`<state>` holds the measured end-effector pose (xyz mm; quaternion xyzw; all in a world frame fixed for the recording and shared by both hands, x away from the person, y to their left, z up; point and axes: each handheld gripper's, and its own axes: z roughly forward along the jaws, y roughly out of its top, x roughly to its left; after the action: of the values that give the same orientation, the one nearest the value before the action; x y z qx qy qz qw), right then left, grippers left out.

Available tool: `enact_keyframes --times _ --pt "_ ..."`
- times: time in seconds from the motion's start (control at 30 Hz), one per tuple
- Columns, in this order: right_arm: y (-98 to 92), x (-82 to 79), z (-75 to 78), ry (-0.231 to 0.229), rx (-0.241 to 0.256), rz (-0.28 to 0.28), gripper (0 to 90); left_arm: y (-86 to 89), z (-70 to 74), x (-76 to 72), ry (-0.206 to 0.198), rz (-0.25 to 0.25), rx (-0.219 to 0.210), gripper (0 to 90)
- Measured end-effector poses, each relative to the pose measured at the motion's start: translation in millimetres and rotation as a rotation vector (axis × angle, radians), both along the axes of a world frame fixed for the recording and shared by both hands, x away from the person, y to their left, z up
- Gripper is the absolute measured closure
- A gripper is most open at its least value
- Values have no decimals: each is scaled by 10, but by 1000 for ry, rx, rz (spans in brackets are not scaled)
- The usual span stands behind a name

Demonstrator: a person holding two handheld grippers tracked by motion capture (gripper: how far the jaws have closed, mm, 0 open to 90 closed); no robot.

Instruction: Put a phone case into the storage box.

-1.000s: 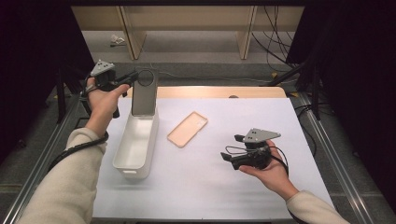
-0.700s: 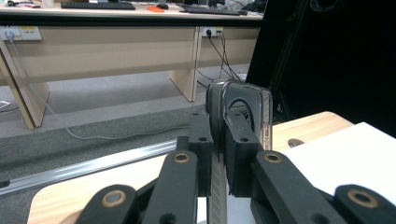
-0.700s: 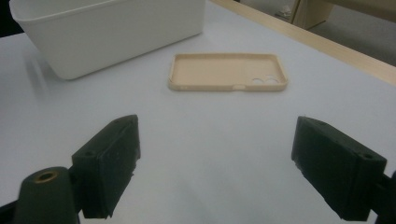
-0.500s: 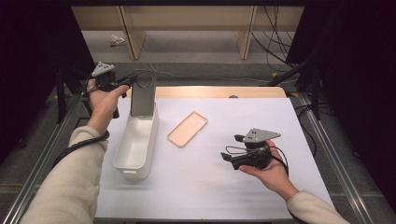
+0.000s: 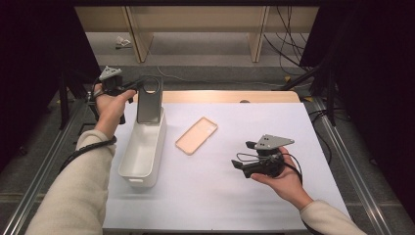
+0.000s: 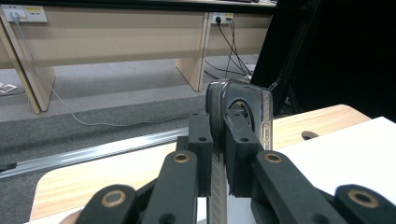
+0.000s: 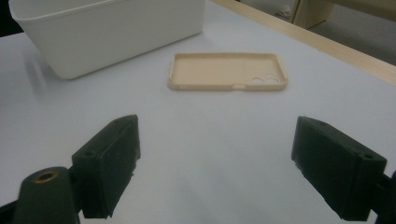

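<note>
A dark grey phone case (image 5: 149, 100) stands upright over the far end of the white bin (image 5: 128, 164), and my left gripper (image 5: 138, 85) is shut on its top edge. In the left gripper view the case (image 6: 245, 102) sits clamped between the two black jaws of the left gripper (image 6: 218, 154). A beige phone case (image 5: 196, 135) lies flat, open side up, on the white table cover. My right gripper (image 5: 240, 165) rests low at the right, open, facing the beige case (image 7: 227, 71) with nothing between the jaws of the right gripper (image 7: 229, 172).
The white bin (image 7: 93, 32) stands lengthwise at the left of the white cover. The wooden table edge (image 5: 230, 96) runs along the far side. Metal rails (image 5: 342, 156) flank the table, and cables (image 5: 284, 44) lie on the floor beyond.
The left gripper has carried the dark case slightly lower toward the bin's far end. The right gripper has stayed in place.
</note>
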<state>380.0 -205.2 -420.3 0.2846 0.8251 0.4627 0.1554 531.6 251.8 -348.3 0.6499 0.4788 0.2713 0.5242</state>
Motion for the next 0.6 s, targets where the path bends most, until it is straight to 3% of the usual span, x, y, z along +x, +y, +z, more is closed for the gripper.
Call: enact_keyframes --times 0.6 --pt "1 0 0 1 4 2 163 1 -161 70 37 -6 11 821"
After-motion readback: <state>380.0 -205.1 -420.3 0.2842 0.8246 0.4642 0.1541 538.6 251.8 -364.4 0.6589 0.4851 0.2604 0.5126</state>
